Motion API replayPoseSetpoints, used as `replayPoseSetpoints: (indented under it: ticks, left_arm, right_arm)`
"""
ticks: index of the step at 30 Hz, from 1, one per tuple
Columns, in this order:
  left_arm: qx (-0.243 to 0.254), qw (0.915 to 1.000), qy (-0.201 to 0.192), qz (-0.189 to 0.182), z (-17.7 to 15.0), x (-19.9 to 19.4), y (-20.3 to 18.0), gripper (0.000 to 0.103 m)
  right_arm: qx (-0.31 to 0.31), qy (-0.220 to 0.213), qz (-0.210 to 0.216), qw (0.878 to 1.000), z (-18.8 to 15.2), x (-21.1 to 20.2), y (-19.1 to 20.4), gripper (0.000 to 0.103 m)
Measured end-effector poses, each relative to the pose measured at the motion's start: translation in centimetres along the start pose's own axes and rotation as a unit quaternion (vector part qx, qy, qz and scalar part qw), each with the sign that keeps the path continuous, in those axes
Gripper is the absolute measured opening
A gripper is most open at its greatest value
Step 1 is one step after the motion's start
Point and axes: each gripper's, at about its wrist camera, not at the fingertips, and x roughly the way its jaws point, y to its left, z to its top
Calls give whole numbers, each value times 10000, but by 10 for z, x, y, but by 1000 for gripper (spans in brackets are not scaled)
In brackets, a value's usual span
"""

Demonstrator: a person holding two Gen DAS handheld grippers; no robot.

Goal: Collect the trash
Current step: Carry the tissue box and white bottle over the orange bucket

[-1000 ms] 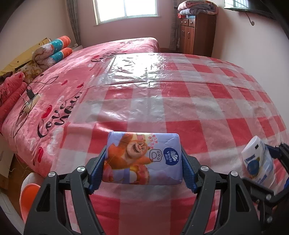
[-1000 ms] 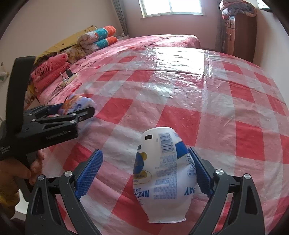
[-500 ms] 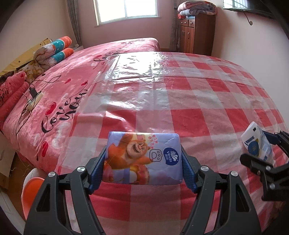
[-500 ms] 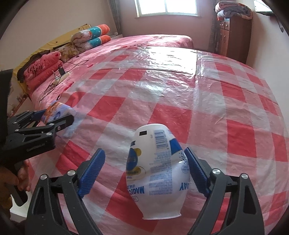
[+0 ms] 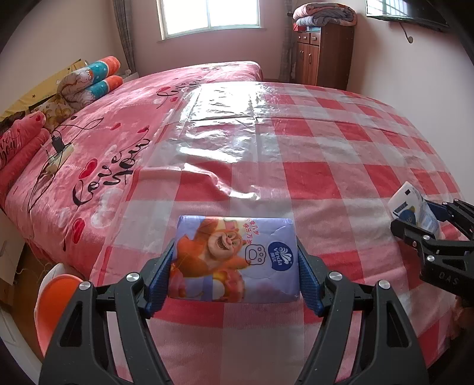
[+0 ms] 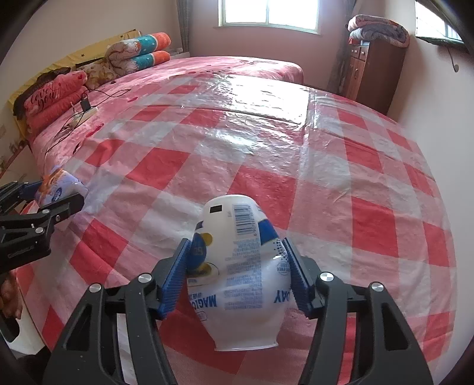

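The left tool is pinching a soft lavender tissue pack printed with an orange cartoon bear, its blue ribbed pads pressing in on the pack's two short sides. The pack is sitting flat between the fingers, over the near part of a red-and-white checked plastic sheet that is covering the bed.

The right tool is closing its jaws on a white plastic pot-shaped cup with blue print and a barcode — the blue pads are already touching both flanks of the cup. The cup is lying tilted, its open rim facing the camera and its closed base pointing away toward the far end of the bed. In the left wrist view the same cup is showing at the right edge, gripped by the right tool, well apart from the tissue pack.

To the left, a pink bedspread with black script and red hearts is lying bare of the sheet, with a power strip and black charger resting on it. Rolled quilts are sitting at the far left, and a dark wooden cabinet is standing by the far wall — folded blankets are piled on top.
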Motion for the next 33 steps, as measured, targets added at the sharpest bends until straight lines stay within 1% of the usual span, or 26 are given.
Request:
replayPoseSetpoints:
  ticks: [6, 11, 19, 22, 33]
  left_arm:
    - [-77, 10000, -47, -18, -6, -9, 5, 73]
    - [-128, 9999, -56, -52, -12, -16, 9, 73]
    - [-207, 9997, -134, -80, -20, -29, 17, 73]
    - [-242, 9996, -152, -76, -22, -34, 21, 73]
    - [-380, 9989, -268, 63, -32, -53, 44, 73]
  right_arm:
    - [-75, -102, -113, 9999, -3, -5, 2, 62]
    - [58, -196, -118, 9997, -7, -11, -2, 62]
    - [372, -291, -1, 9989, -9, -23, -9, 62]
    - [472, -327, 142, 9982, -10, -28, -6, 62]
    - [269, -349, 386, 9983, -11, -43, 23, 62]
